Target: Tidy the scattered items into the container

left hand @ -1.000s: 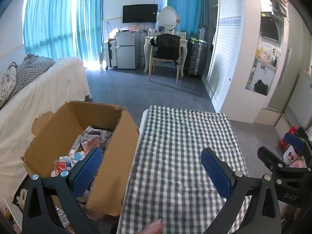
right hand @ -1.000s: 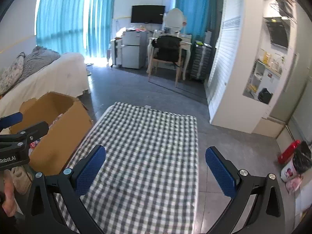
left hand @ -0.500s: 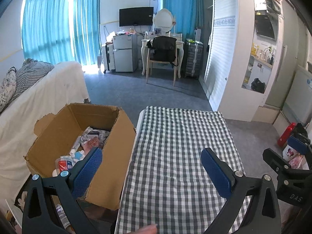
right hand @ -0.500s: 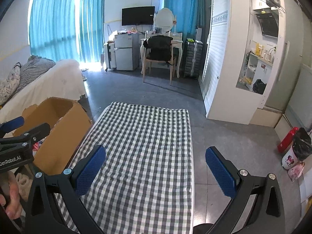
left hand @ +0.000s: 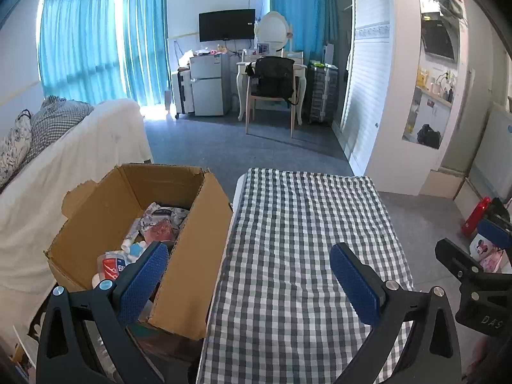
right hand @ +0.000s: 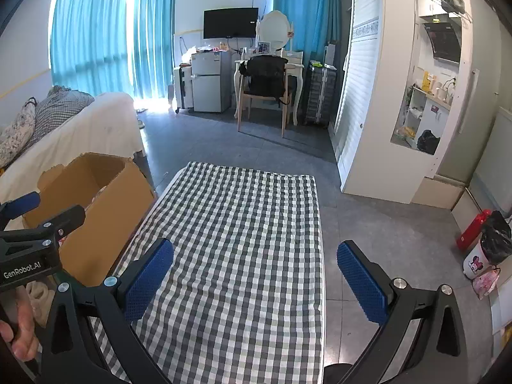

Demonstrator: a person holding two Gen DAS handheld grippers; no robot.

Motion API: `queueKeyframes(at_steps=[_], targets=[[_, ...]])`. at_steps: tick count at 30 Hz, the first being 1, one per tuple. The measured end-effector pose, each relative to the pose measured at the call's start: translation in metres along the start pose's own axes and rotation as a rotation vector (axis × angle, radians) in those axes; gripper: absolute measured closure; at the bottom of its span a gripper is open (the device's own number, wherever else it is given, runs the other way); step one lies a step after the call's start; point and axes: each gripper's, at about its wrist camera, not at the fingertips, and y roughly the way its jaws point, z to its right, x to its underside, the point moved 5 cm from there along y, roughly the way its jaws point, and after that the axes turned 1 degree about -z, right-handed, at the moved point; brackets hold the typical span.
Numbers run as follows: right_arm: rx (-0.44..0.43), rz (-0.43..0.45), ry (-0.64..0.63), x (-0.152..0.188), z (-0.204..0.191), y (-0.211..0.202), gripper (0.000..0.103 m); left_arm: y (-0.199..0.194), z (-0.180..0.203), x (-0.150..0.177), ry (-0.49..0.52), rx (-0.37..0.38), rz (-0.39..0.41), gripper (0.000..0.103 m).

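Both grippers, left gripper and right gripper, spread wide and empty above bare checked cloth. Items already inside cardboard box beside table. Probably light, crinkly packets; best pinched gently across flat middles.

This is a home, a small one-room apartment where living and sleeping share one space. At the left of the frame stands a bed with a white cover and pillows. At the upper left, long blue curtains hang before a bright window. In the upper middle, a television is on the wall, above a small white fridge. Beside it are a dressing table with a round mirror and a wooden chair with a black bag on its back. At the right of the frame, an opening shows a kitchen corner with a range hood.
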Motion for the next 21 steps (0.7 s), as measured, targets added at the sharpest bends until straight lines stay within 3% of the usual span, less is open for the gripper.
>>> queueKeyframes(at_steps=[21], targets=[[-0.006,-0.009,-0.001,0.0032,-0.0074,0.004,0.0,0.0005,0.0022,0.0023,0.016,-0.011,-0.002,0.0]])
